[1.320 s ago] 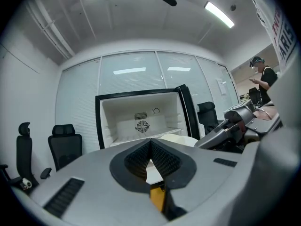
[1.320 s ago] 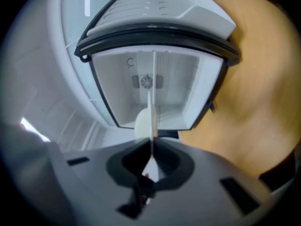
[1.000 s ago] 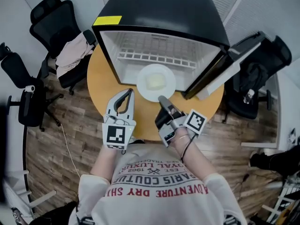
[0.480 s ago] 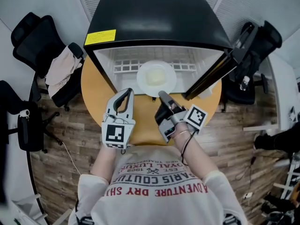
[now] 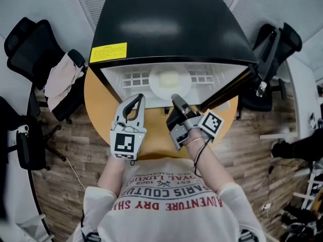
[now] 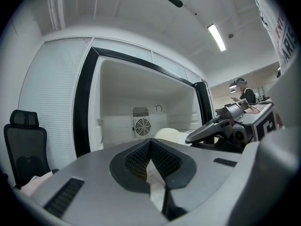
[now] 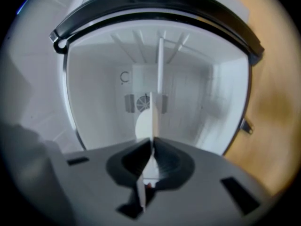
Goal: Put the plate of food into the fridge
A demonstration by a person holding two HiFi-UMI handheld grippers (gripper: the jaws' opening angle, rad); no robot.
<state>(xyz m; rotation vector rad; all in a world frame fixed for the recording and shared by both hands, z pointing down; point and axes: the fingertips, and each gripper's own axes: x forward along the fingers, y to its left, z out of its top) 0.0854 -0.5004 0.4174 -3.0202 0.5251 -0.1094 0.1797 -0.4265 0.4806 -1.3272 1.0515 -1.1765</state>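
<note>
The big black fridge sits on the round yellow surface, its door open to the right. The white plate is inside the fridge's mouth, near the white rack. I cannot tell if it rests on anything yet. The right tool is closed tight on the plate's near edge and holds it alone. The left tool is closed too, with nothing in it, just beside the right one. The pale food lies in the middle of the plate. One pinch on the edge is a weak hold, so the plate could tip and the food slide off. If the tool lets go too soon, the plate may drop. A push too far could bump it on the rack.
</note>
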